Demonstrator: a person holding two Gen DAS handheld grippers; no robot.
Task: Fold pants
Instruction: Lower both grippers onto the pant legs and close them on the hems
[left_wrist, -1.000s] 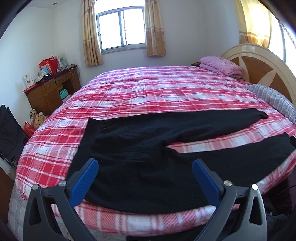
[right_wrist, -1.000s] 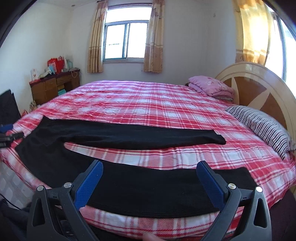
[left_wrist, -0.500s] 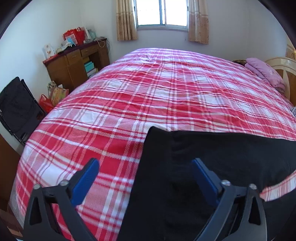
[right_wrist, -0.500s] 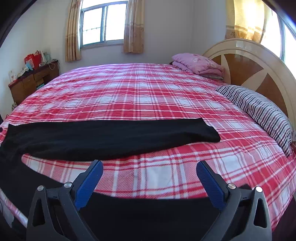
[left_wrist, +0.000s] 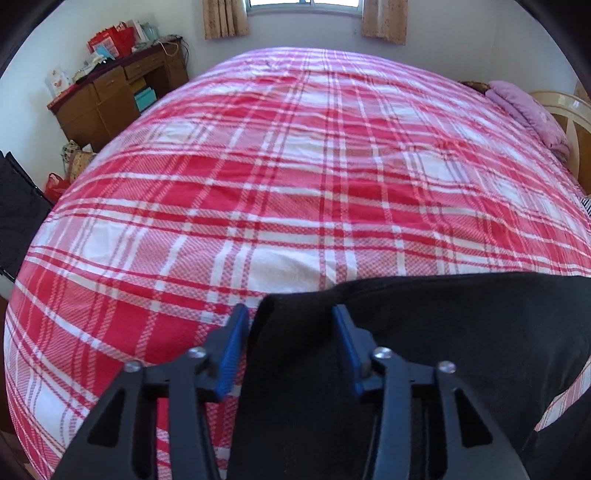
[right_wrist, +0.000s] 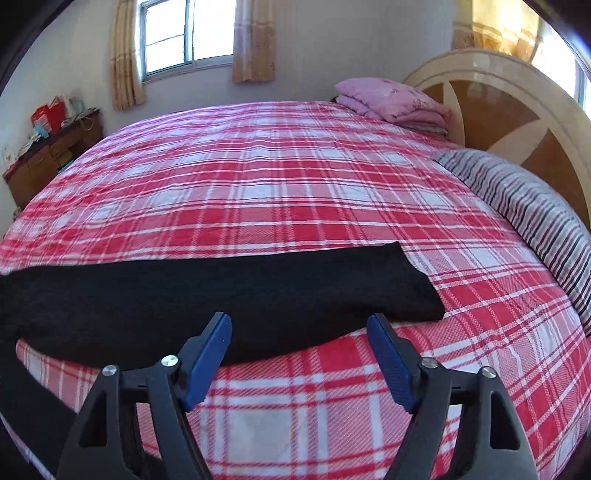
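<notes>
Black pants (left_wrist: 443, 339) are spread on the bed (left_wrist: 295, 166). Since a moment ago, the left tool (left_wrist: 288, 314) has been narrowed around the waist corner, nearly clamped; the right tool (right_wrist: 299, 325), also narrowed, is held apart before the far leg, so folding is beginning.

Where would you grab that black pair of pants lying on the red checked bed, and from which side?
Probably at a corner. The black fabric pants lie flat on the red plaid bedspread, so only edges offer a bite. The left hand-held gripper straddles the waistband corner from the near bed edge. The right hand-held gripper might take the cuff the same way.
</notes>
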